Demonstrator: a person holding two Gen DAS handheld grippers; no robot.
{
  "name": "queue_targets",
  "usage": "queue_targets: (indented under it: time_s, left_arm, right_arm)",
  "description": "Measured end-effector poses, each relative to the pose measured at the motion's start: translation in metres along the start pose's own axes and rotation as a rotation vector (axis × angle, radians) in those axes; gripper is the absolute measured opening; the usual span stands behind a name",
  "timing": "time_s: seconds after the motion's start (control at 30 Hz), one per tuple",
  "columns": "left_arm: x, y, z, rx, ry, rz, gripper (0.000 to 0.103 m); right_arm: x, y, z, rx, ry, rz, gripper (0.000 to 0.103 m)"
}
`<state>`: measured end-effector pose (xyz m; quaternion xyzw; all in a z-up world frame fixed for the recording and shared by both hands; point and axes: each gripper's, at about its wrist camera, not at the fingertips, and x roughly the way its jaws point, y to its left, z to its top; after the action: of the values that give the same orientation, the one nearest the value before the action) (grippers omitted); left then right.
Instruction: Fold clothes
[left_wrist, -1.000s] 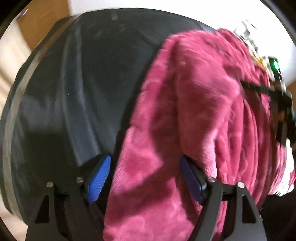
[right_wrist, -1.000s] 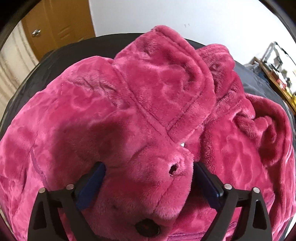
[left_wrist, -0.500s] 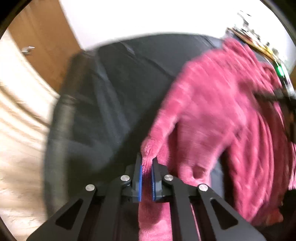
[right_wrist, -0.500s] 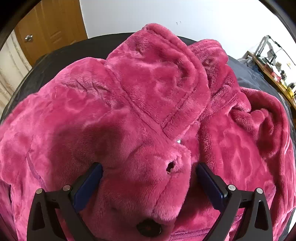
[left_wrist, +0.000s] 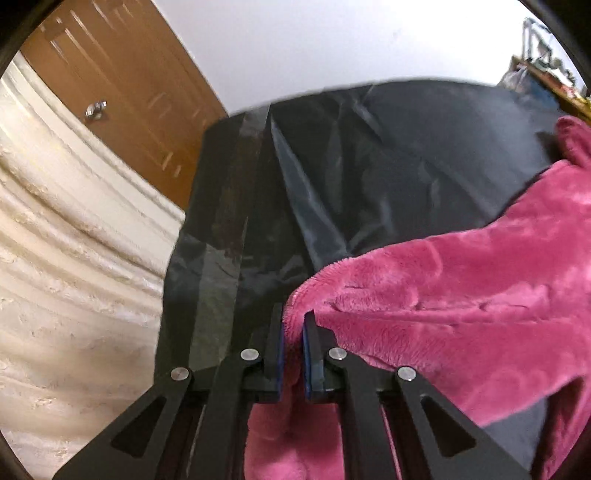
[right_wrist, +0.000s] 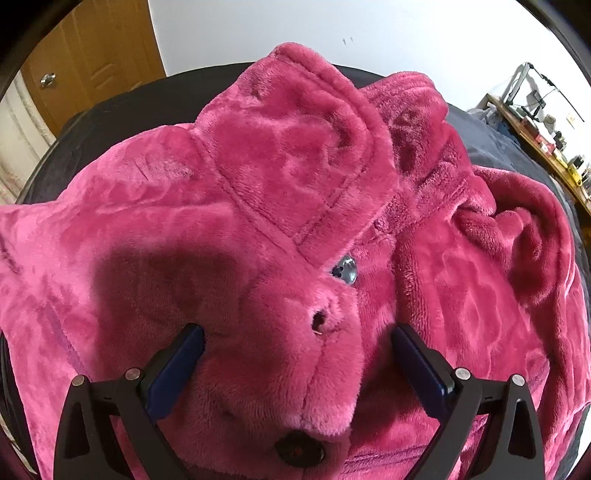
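A white wall (left_wrist: 332, 44) and a brown door (left_wrist: 122, 85) stand far ahead of me, with a pale curtain (left_wrist: 74, 258) off to the left, and under both my tools lies a dark sheet (left_wrist: 388, 166) spread over the work surface. My left gripper (left_wrist: 293, 321) is clamped tight on an edge of the pink fleece (left_wrist: 461, 306); the pile bunches between the blue pads (left_wrist: 307, 354), and from there the cloth stretches away to my right, lifted off the sheet, while a loose fold hangs down below the jaws. Ahead and to the left of those jaws the sheet is bare and creased. My right gripper (right_wrist: 295, 343) stands wide, its two fingers (right_wrist: 177, 365) set on either side of a raised hump of the same fleece, which fills nearly the whole view; whether the pads press the cloth I cannot tell. Just ahead of these jaws a buttonhole (right_wrist: 319, 320) shows in the hump, and a little beyond it a pale button (right_wrist: 346, 269) sits beneath the collar (right_wrist: 295, 147), which lies folded toward the wall. A second, dark button (right_wrist: 299, 448) lies between the finger bases. Far right, a cluttered shelf (right_wrist: 535, 125) runs along the wall.
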<state>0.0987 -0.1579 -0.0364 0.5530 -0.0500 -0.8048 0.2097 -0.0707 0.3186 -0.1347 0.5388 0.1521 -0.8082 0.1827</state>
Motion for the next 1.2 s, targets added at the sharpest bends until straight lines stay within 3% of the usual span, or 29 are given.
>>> queue_targets:
  time_s: [0.2, 0.43, 0.6, 0.7, 1.0, 1.2]
  left_arm:
    - [0.006, -0.007, -0.007, 0.04, 0.034, 0.027, 0.017]
    - [-0.007, 0.018, -0.01, -0.124, 0.048, -0.065, 0.023]
    - [-0.026, 0.011, -0.007, -0.107, 0.008, -0.066, 0.024]
    - [-0.036, 0.009, -0.006, -0.103, -0.013, -0.074, 0.026]
    - [-0.043, 0.01, 0.004, -0.167, -0.003, -0.086, 0.026]
    - [-0.068, -0.007, 0.0, -0.193, -0.019, -0.09, 0.034]
  right_arm:
    - [-0.022, -0.017, -0.006, 0.022, -0.039, 0.011, 0.102]
    - [-0.044, -0.004, -0.005, 0.003, -0.111, 0.111, 0.102]
    - [-0.015, 0.026, -0.018, -0.07, -0.015, 0.09, 0.102]
    - [-0.003, 0.032, -0.02, -0.099, -0.008, 0.049, 0.103]
    - [-0.008, 0.023, -0.019, -0.089, 0.009, 0.073, 0.103]
    - [-0.053, -0.019, -0.037, -0.007, -0.105, 0.067, 0.103]
